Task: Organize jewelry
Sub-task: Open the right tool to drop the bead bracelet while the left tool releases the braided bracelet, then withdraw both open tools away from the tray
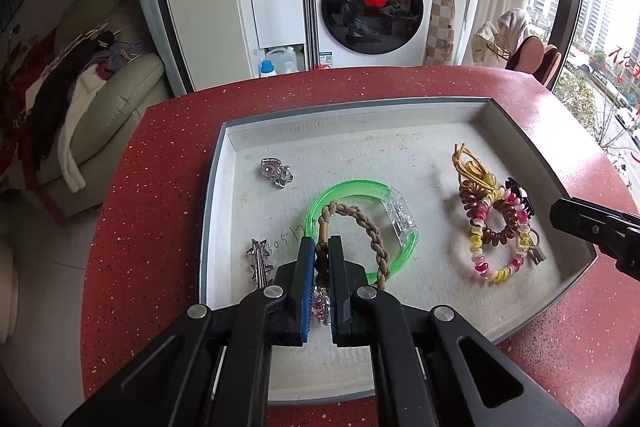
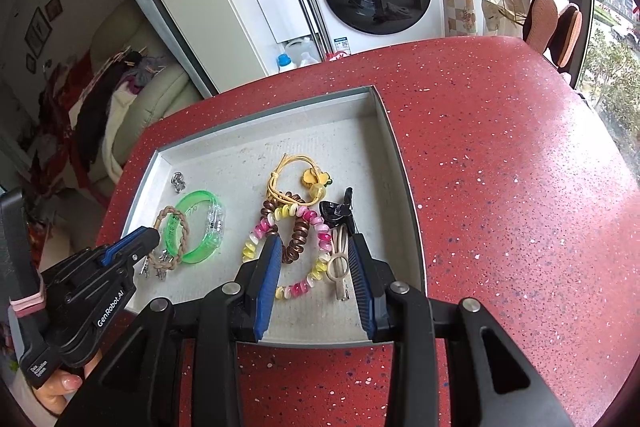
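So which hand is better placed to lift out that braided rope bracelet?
Left. The left gripper is already shut on the braided bracelet, while the right gripper hangs open over the coil hair ties.

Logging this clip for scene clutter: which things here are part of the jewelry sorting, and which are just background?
Part of the job:
- white tray
- braided rope bracelet, pinched in the left tool
- green bangle
- spiral hair ties
- yellow elastic tie
- black clip
- silver charm
- right tool, open

Just lying about:
- washing machine
- red mop
- sofa with clothes
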The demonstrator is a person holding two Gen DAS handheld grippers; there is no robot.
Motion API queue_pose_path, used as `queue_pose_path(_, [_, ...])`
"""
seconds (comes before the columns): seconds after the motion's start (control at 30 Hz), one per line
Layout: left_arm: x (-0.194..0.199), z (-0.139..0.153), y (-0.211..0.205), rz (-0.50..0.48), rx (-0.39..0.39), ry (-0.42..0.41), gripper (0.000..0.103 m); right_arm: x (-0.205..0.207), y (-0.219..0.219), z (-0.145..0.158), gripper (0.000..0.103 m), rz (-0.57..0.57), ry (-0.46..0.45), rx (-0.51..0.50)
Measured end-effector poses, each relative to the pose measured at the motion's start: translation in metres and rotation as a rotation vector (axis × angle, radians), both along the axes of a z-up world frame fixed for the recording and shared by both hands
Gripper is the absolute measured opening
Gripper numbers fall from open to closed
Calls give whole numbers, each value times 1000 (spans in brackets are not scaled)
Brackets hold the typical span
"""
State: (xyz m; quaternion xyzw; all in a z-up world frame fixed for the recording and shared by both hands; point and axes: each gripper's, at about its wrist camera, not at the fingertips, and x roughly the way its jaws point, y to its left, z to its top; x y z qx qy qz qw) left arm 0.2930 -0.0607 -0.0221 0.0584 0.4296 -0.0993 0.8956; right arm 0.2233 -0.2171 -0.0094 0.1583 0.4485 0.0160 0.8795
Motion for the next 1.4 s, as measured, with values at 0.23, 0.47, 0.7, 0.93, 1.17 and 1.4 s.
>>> queue_pose_path(0.23, [1, 2, 0, -3, -10, 2, 25, -2, -3, 4, 38, -20, -15, -30])
queue_pose_path(0.47, [1, 3, 2, -5, -11, -4, 25, -3, -5, 5, 38, -24, -18, -22])
queue_pose_path(0.7, [0, 8, -2, -1, 8, -51, 103, -2, -5, 5, 38, -23, -15, -26])
queue_pose_path(0.93, [6, 13, 0, 11, 18, -62, 103, -2, 1, 3, 43, 3, 11, -34])
queue_pose_path(1.17, [-11, 9, 5, 29, 19, -45, 103, -6, 8, 4, 69, 43, 27, -62])
queue_pose_path(1.4, [-27, 10, 9, 50, 29, -38, 103, -15, 17, 6, 87, 62, 10, -81])
